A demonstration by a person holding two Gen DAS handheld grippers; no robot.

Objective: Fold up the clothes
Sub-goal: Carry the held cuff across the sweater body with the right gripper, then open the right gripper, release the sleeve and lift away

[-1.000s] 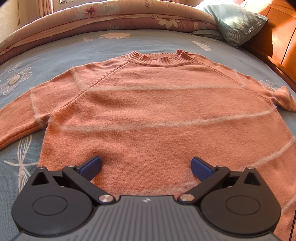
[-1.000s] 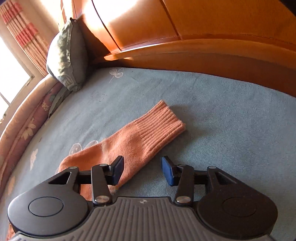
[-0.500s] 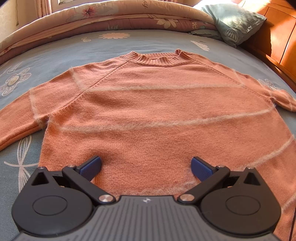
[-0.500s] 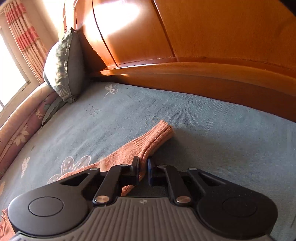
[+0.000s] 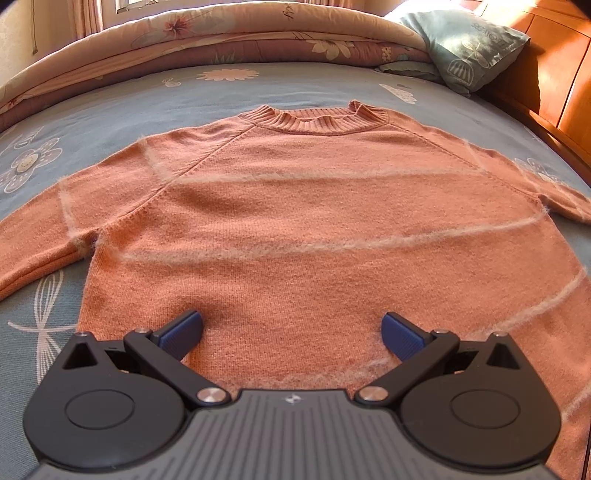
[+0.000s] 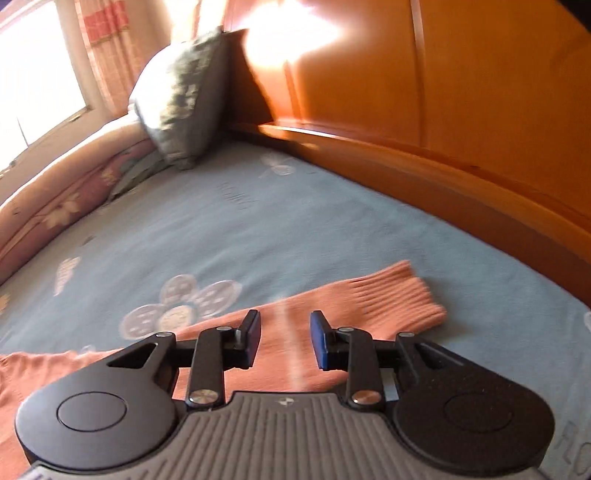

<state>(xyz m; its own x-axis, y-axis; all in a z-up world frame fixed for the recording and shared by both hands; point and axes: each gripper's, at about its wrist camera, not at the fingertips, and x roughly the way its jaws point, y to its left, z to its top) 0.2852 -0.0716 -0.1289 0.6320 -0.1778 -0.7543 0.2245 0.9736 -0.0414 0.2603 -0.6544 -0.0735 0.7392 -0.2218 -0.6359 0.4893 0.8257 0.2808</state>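
An orange knit sweater (image 5: 314,206) with pale stripes lies flat, front up, on the blue flowered sheet (image 5: 110,107), collar at the far side. My left gripper (image 5: 291,328) hovers over the hem, open wide, nothing between its blue pads. In the right wrist view the sweater's right sleeve (image 6: 388,299) stretches across the sheet, ribbed cuff pointing toward the headboard. My right gripper (image 6: 284,332) sits above the sleeve just short of the cuff. Its jaws are opening; the sleeve shows in the gap below them and the pads do not press on it.
A rolled floral quilt (image 5: 221,33) runs along the far edge of the bed. A grey-green pillow (image 5: 469,48) leans in the corner against the orange wooden headboard (image 6: 461,92). A bright window with curtains (image 6: 33,74) is at the left of the right wrist view.
The right gripper's jaws closed at the sleeve near the cuff, then parted again; it rose, rolled and shifted, and the sleeve now lies flatter and farther right. The left gripper and sweater body look unchanged.
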